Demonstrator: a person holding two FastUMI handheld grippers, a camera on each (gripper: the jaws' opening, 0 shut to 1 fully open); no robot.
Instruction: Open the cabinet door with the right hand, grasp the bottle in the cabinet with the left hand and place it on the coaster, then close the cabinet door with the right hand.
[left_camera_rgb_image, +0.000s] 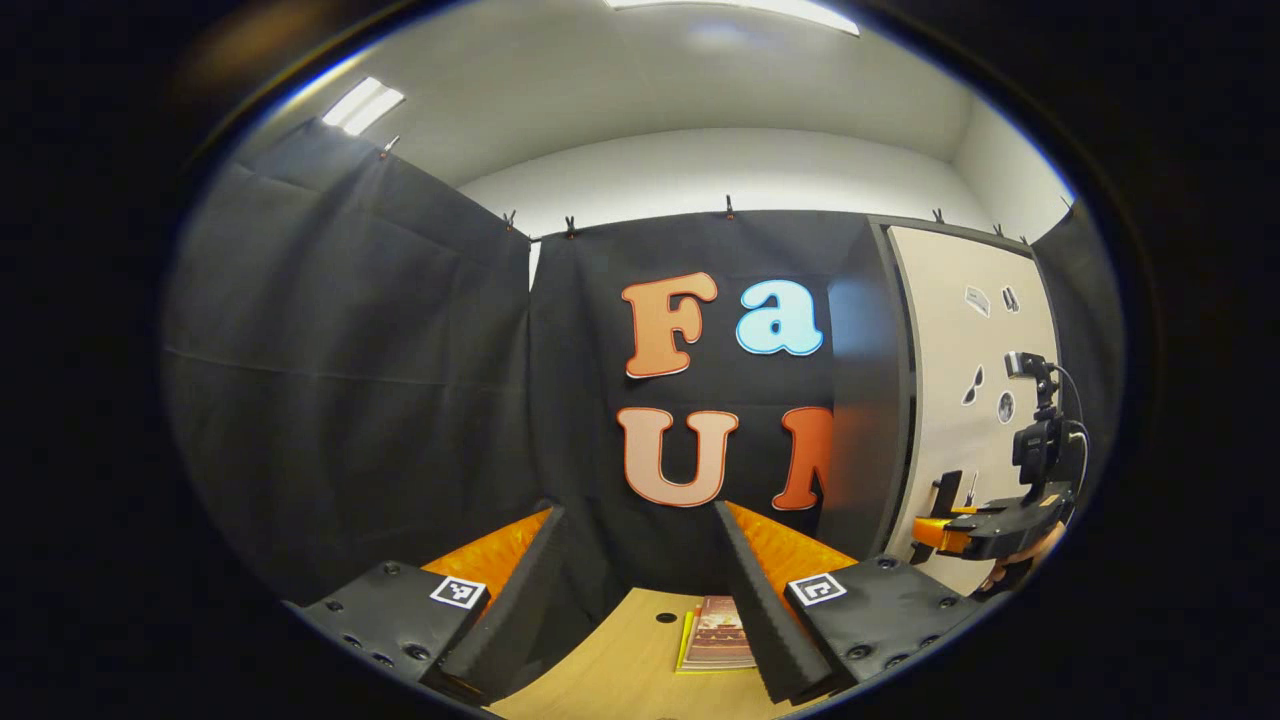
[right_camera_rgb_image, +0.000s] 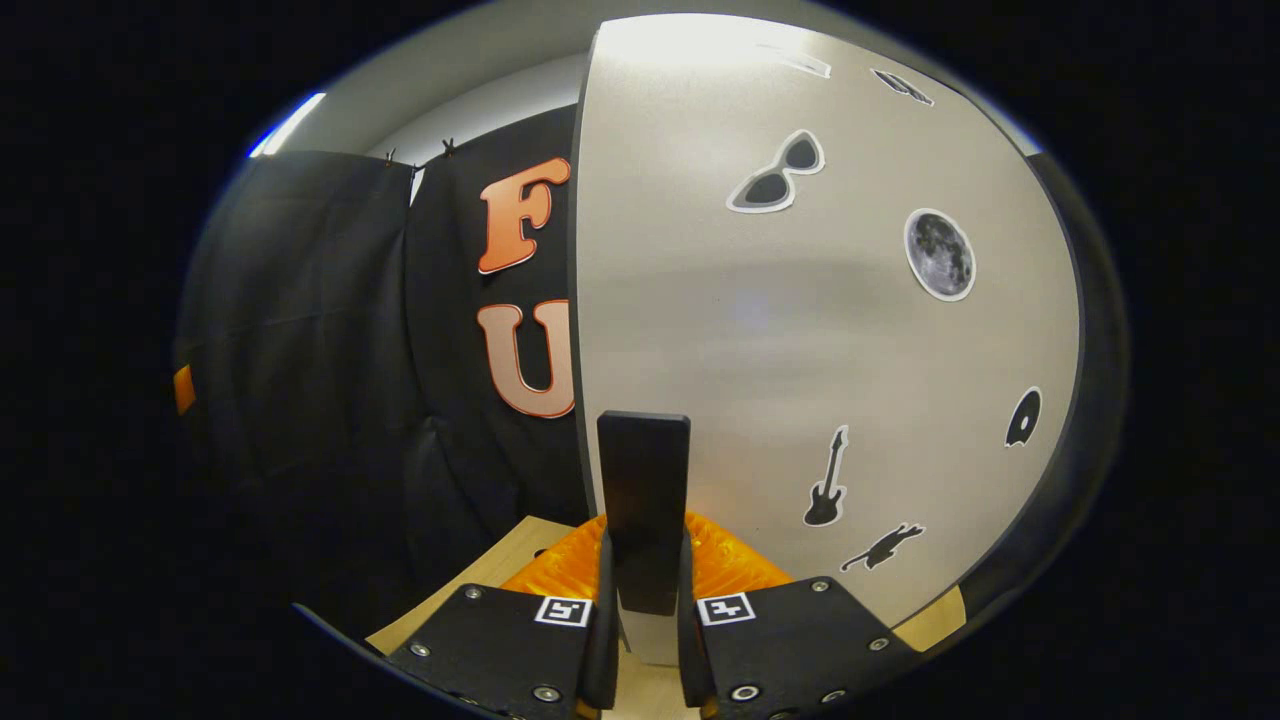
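The cabinet (left_camera_rgb_image: 862, 400) stands at the right of the left gripper view, with a dark side and a pale door (left_camera_rgb_image: 965, 420) carrying small stickers. The door covers the cabinet's inside. My right gripper (left_camera_rgb_image: 945, 530) is at the door's black upright handle (left_camera_rgb_image: 945, 492), a hand behind it. In the right gripper view the door (right_camera_rgb_image: 800, 330) is close in front, and my right gripper (right_camera_rgb_image: 645, 565) is shut on the handle (right_camera_rgb_image: 643, 480), one finger on each side. My left gripper (left_camera_rgb_image: 640, 510) hangs open over the table, holding nothing. A reddish square coaster (left_camera_rgb_image: 715, 632) lies between its fingers.
The wooden table (left_camera_rgb_image: 620, 670) runs below both grippers, with a small dark hole (left_camera_rgb_image: 666, 617) next to the coaster. Black cloth walls close the booth at the back and the left. A strip of table (right_camera_rgb_image: 500, 565) shows left of the cabinet.
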